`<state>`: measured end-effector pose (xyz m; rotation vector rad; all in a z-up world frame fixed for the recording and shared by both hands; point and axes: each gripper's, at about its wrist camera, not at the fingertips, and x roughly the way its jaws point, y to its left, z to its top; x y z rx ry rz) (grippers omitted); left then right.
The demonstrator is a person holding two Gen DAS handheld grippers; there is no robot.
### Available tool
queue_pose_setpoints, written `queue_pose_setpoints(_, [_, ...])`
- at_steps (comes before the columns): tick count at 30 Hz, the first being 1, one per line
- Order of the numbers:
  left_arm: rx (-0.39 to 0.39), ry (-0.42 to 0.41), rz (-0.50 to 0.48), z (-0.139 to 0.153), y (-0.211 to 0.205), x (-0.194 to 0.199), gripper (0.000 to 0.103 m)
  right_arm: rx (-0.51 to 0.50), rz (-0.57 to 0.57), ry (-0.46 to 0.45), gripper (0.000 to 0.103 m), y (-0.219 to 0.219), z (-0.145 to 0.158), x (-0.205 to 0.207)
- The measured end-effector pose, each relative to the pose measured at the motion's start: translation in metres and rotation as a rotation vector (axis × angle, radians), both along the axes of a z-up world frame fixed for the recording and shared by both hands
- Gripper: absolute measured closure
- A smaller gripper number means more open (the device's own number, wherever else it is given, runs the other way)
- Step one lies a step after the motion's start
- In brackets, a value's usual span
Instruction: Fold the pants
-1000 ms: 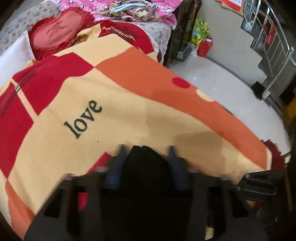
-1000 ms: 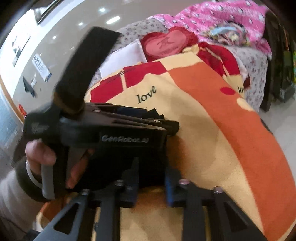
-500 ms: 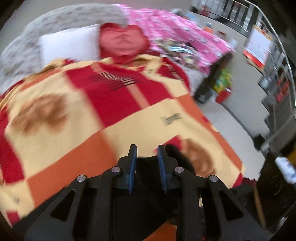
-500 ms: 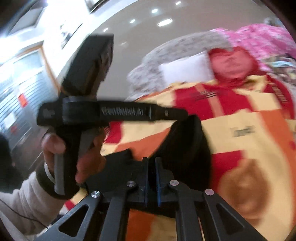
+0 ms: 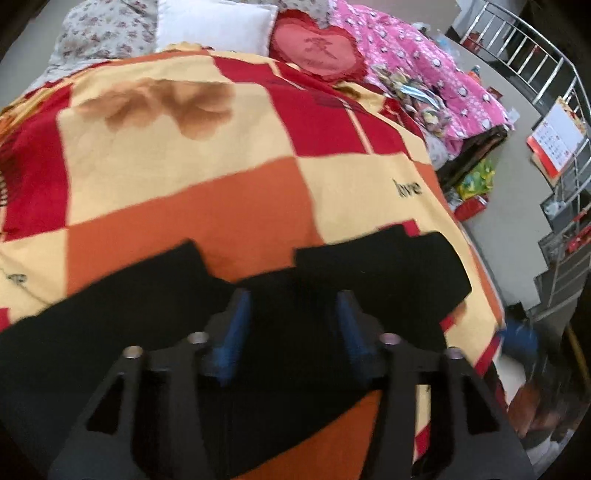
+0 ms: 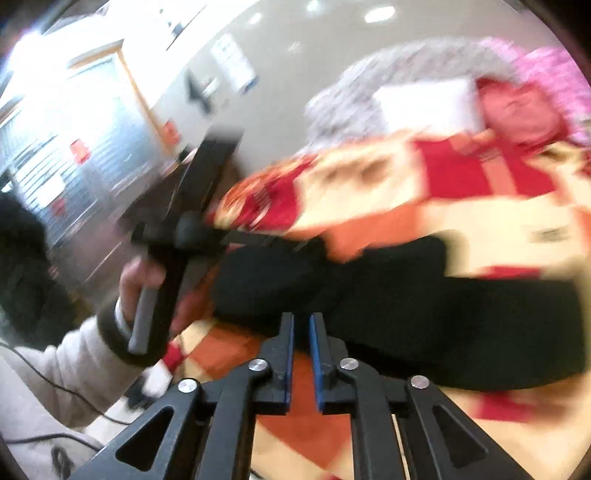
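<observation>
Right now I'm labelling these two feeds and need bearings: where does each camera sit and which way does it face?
Left wrist: on the left gripper, facing up the checked red-orange blanket towards a white pillow; open jaws over black pants.
Right wrist: on the right gripper, facing across the bed; narrowly parted jaws, plus the left hand.
Shared: pants, blanket, pillow.
</observation>
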<state>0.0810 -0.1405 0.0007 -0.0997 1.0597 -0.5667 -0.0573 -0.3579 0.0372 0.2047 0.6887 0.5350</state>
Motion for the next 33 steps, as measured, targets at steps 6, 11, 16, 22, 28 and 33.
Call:
queue_pose_setpoints(6, [0.078,0.005,-0.018,-0.012,-0.027,0.000,0.050,0.057,-0.323,0.128,0.066,-0.094,-0.025,0.007])
queue_pose_setpoints(11, [0.090,0.047,-0.007,-0.024,-0.034,0.002,0.050,-0.010,-0.464,0.200,0.061,-0.121,-0.062,0.029])
queue_pose_setpoints(16, [0.086,0.048,-0.008,-0.019,-0.030,-0.001,0.050,0.014,-0.393,0.208,0.094,-0.101,-0.072,0.051])
queue_pose_setpoints(22, [-0.004,0.024,0.025,0.005,0.003,-0.008,0.050,0.075,-0.151,-0.020,0.094,-0.028,-0.001,0.042])
queue_pose_setpoints(28, [-0.119,0.019,0.147,0.014,0.043,-0.011,0.037,-0.035,0.050,0.029,0.094,0.063,-0.029,0.058])
queue_pose_setpoints(33, [-0.134,0.054,0.148,0.009,0.036,-0.009,0.037,-0.030,0.053,0.117,0.089,0.076,-0.067,0.077])
